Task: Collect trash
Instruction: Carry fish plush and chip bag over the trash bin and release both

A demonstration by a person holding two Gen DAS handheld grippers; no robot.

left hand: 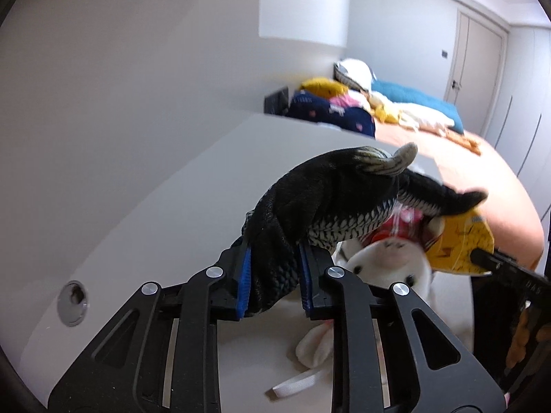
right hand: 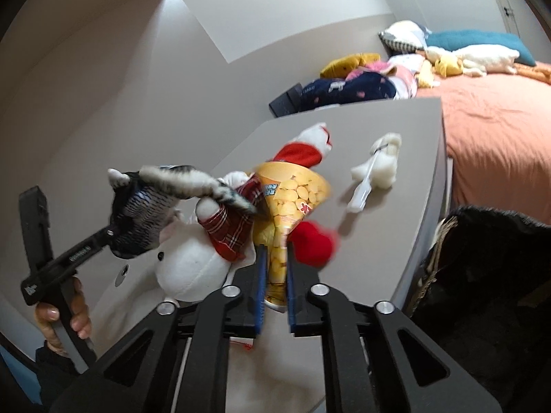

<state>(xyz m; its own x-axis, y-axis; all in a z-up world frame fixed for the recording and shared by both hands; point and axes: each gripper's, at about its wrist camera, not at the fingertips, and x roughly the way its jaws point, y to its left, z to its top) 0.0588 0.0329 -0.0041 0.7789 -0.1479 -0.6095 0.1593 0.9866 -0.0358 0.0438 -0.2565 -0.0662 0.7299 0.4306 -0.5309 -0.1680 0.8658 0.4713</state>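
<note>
Orange bedding covers the bed (right hand: 496, 144) at the far right, with a teal pillow (right hand: 482, 43) and a heap of soft toys and clothes (right hand: 361, 82) piled at its head against the pale wall. Nearer stands a grey desk (right hand: 406, 206), its top running from the bed's edge toward both cameras, and a dark bin with a black liner (right hand: 482, 275) sits just beside its right end. On the desk lies a white plush toy (right hand: 193, 268) wearing a red plaid scarf, with a red heart-shaped plush piece (right hand: 313, 244) close to it, and farther back a small white plush scrap (right hand: 382, 165) rests apart from the others. The right gripper (right hand: 273, 285) is clamped on a yellow snack bag (right hand: 292, 199), pinching its lower end between the blue pads (right hand: 260, 285) so that the printed bag fans out upward above the desk, in front of the white toy. The left gripper (left hand: 273, 282) is closed on a black-and-grey plush fish (left hand: 323, 203), its pads pressing the tail end while the scaled body and pale fins stick out ahead, raised off the desk. In the right wrist view a hand (right hand: 63, 320) grasps the left gripper's handle at the lower left. A round cable grommet (left hand: 72, 303) is set in the desk surface at the left.
</note>
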